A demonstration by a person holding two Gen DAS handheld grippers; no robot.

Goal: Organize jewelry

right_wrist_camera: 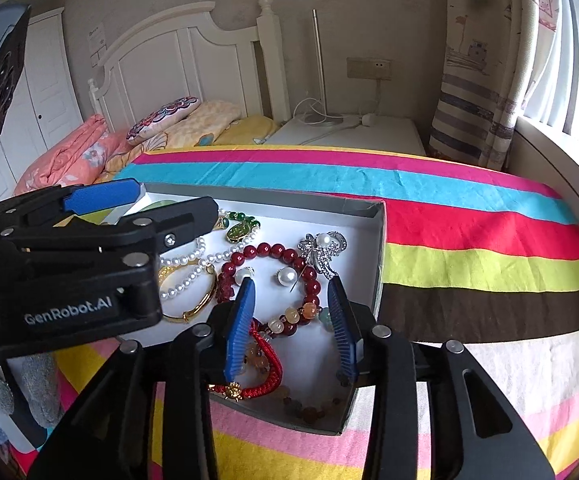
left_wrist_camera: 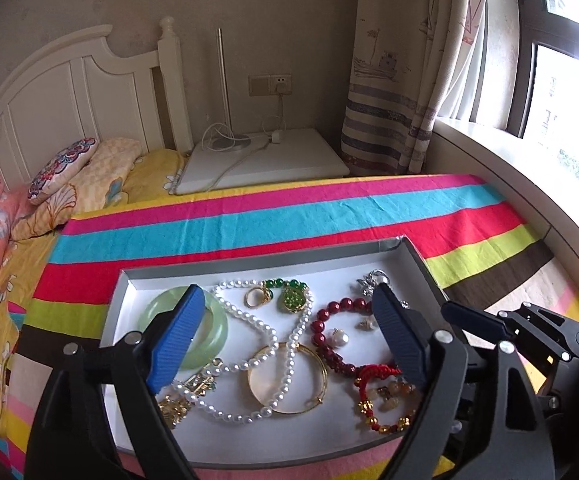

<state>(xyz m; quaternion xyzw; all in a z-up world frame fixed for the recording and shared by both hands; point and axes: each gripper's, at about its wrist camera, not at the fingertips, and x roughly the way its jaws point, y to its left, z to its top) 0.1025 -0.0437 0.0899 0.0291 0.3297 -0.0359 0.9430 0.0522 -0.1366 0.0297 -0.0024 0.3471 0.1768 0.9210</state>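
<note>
Two grippers hover over a shallow grey tray (left_wrist_camera: 123,304) with a white floor, set on a striped cloth (left_wrist_camera: 329,208) in pink, turquoise, red, lime and brown bands. The cloth covers a flat surface beside a bed with a white headboard (left_wrist_camera: 69,92) and patterned pillows (left_wrist_camera: 61,170). A white nightstand (left_wrist_camera: 265,162) stands beyond the cloth's far edge, with a curtain (left_wrist_camera: 393,80) and a bright window (left_wrist_camera: 569,120) on your right.

Your left gripper (left_wrist_camera: 289,332) has its blue pads spread wide, holding nothing, above the tray's middle. Between and below them lie a pearl necklace (left_wrist_camera: 277,344) looped over a gold bangle (left_wrist_camera: 289,380). A pale green jade bangle (left_wrist_camera: 209,332) sits partly behind the left pad, towards the tray's left wall. A gold ring (left_wrist_camera: 258,297) and green pendant (left_wrist_camera: 292,300) lie near the far wall.

Your right gripper (right_wrist_camera: 291,320) is also parted and empty, poised over the tray's near right corner. A dark red bead bracelet (right_wrist_camera: 273,256), two pearl earrings (right_wrist_camera: 287,277) and a silver brooch (right_wrist_camera: 321,252) lie just ahead of it; a red cord bracelet (right_wrist_camera: 265,360) lies under its left pad.

The tray's right wall (right_wrist_camera: 379,256) is just beside the right pad. Bare cloth stretches to the right and beyond the tray's far wall. The two grippers are close together, the left one's body crowding the right wrist view.
</note>
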